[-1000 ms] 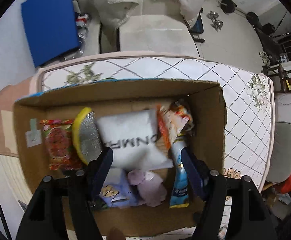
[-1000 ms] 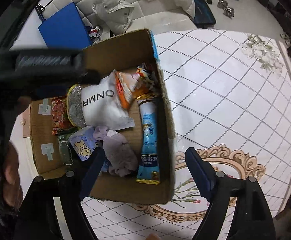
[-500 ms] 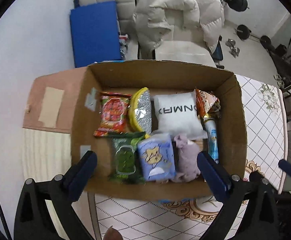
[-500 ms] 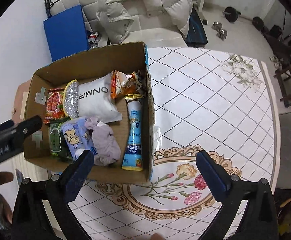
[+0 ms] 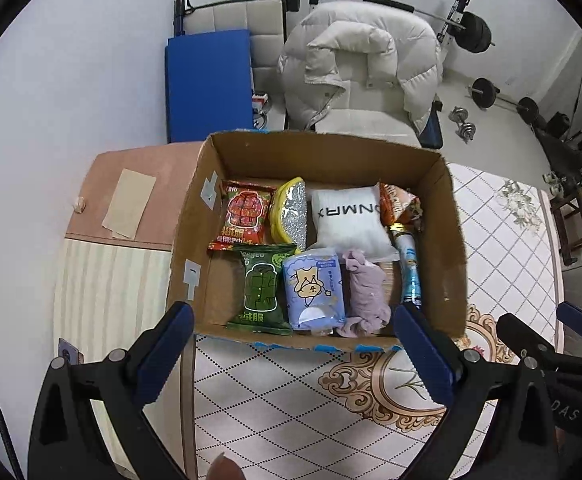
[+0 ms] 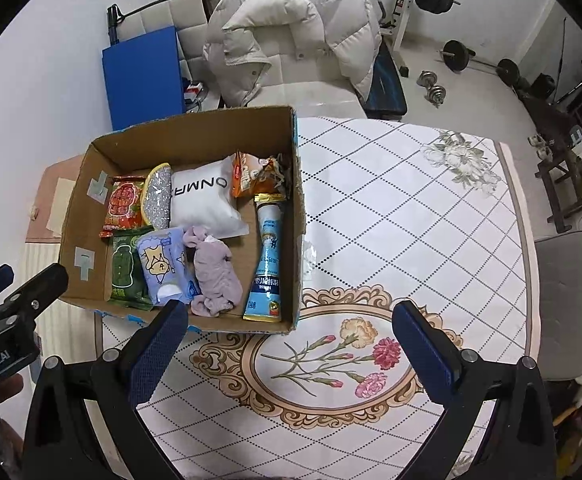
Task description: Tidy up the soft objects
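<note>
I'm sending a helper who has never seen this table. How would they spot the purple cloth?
Find the open cardboard box on the patterned tablecloth. Along its near wall, the purple cloth lies crumpled between a blue cartoon pack and a blue tube. It alone is plain fabric, unprinted.

We count 1 cardboard box w/ 8 soft items inside: 1 red packet, 1 green packet, 1 yellow-rimmed silver pouch, 1 white pillow pack, 1 orange snack bag, 1 blue tube, 1 lilac tissue pack, 1 purple cloth.
</note>
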Demonstrator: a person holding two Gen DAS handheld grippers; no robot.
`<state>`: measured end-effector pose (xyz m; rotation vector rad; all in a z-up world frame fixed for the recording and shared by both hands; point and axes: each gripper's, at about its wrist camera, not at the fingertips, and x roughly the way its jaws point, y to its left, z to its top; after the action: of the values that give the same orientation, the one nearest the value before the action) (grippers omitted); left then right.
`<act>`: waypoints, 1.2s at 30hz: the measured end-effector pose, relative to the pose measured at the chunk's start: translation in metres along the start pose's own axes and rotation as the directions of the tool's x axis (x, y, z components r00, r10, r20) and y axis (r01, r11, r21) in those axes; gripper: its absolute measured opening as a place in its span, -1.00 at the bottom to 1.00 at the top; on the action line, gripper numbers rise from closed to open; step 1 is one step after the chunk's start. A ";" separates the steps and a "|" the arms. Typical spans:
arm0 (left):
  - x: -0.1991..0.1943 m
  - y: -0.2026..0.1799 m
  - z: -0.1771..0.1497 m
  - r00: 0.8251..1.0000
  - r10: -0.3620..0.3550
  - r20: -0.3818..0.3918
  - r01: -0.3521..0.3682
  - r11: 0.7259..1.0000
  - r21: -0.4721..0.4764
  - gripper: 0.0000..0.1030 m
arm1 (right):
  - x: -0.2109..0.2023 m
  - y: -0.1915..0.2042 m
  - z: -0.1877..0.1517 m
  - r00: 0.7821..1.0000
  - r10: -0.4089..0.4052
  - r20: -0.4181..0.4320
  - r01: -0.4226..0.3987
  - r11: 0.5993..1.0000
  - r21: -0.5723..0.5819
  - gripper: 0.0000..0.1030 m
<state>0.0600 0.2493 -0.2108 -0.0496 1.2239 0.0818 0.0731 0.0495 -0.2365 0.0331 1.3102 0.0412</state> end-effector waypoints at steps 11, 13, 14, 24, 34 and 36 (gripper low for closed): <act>-0.116 -0.021 -0.024 0.986 -0.002 0.166 -0.004 0.999 0.034 0.99 | -0.128 -0.014 -0.035 0.984 0.021 0.176 -0.018 1.000 -0.016 1.00; -0.132 -0.026 -0.031 0.981 0.007 0.192 -0.015 0.999 0.042 0.99 | -0.151 -0.016 -0.043 0.978 0.024 0.208 -0.020 1.000 -0.022 1.00; -0.143 -0.028 -0.035 0.979 0.002 0.205 -0.011 0.999 0.043 0.99 | -0.166 -0.016 -0.047 0.973 0.025 0.229 -0.019 0.999 -0.026 1.00; -0.200 -0.030 -0.060 0.967 -0.034 0.251 0.032 0.999 0.013 0.99 | -0.242 -0.025 -0.078 0.942 0.018 0.336 -0.001 0.999 -0.051 1.00; -0.224 -0.035 -0.074 0.958 -0.029 0.284 0.026 1.000 0.014 0.99 | -0.274 -0.035 -0.095 0.926 0.003 0.378 0.018 0.998 -0.052 1.00; -0.224 -0.035 -0.076 0.959 -0.029 0.280 0.027 1.000 0.013 0.99 | -0.275 -0.035 -0.096 0.925 -0.001 0.379 0.024 0.998 -0.055 1.00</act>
<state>-0.0834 0.2001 -0.0257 -0.0460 0.9392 0.0565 -0.0901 0.0012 0.0030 -0.0169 0.9197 0.0592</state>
